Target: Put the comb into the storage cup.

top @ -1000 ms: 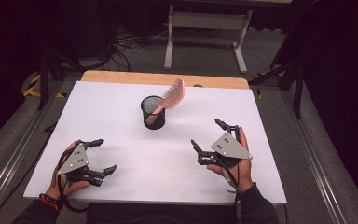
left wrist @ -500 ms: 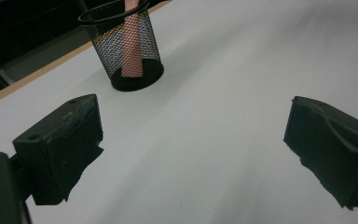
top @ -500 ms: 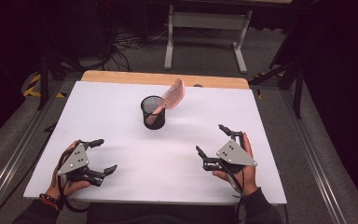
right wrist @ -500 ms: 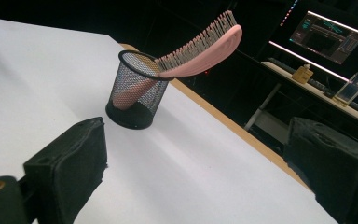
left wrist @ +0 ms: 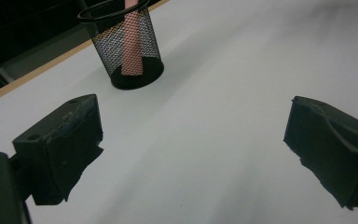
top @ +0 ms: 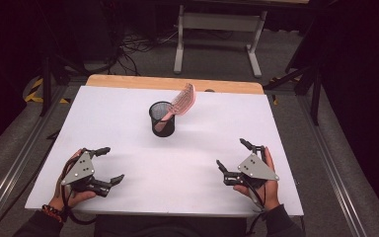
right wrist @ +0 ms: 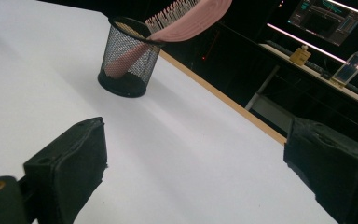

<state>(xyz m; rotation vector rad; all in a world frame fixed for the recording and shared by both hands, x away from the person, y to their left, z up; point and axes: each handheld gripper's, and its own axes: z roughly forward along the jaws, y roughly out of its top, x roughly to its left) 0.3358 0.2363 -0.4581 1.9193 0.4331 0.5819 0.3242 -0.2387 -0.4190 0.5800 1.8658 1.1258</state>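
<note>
High view: we see our left gripper (top: 103, 164) and right gripper (top: 234, 159) resting wide open and empty, well apart on the white table (top: 276, 128); ahead of both stands a black mesh cup (top: 162, 119) holding a pink comb (top: 182, 101). Left gripper view: the cup (left wrist: 123, 44) lies beyond the left-hand jaw. Right gripper view: the comb (right wrist: 186, 21) leans from the cup (right wrist: 127, 56), so we judge the placing done.

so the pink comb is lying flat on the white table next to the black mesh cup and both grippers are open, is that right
Not quite. The pink comb is not lying on the white table: it stands handle-down inside the black mesh cup, leaning on its rim, as the right gripper view shows. The left gripper and right gripper are indeed open.
</note>
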